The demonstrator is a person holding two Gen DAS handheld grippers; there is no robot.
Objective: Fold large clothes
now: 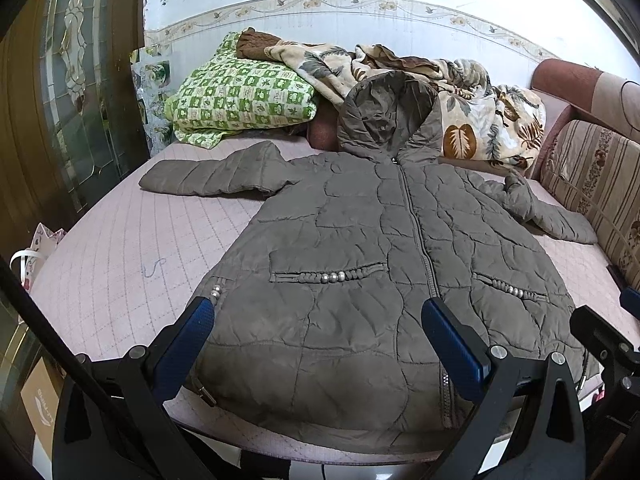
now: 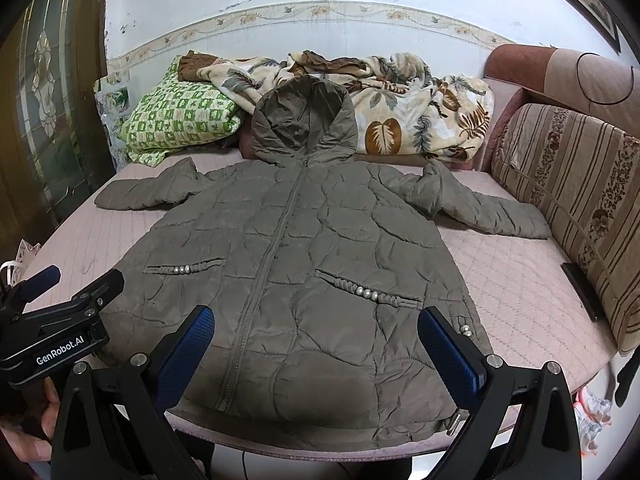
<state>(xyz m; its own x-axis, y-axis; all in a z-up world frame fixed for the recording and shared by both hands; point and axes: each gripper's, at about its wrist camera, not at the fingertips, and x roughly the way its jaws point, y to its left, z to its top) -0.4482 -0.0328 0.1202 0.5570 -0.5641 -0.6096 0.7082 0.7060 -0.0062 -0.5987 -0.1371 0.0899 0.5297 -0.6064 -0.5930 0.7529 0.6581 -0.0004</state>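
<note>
A grey-brown quilted hooded jacket (image 1: 360,272) (image 2: 304,264) lies flat and zipped, front up, on the pink quilted bed (image 1: 120,264) (image 2: 520,280). Its hood points at the wall and both sleeves spread outward. My left gripper (image 1: 318,322) hovers open above the jacket's lower left hem, nothing between its blue pads (image 1: 188,344). Over the lower right hem my right gripper (image 2: 316,330) is also open and holds nothing. The left gripper's body (image 2: 60,320) shows at the left edge of the right wrist view, with a hand (image 2: 36,432) below it.
A green checked pillow (image 1: 240,96) and a leaf-patterned blanket (image 1: 472,112) are piled against the far wall. A striped sofa cushion (image 2: 572,200) lines the right side, with a dark flat object (image 2: 580,292) beside it. A wooden glass-panelled door (image 1: 68,80) stands left.
</note>
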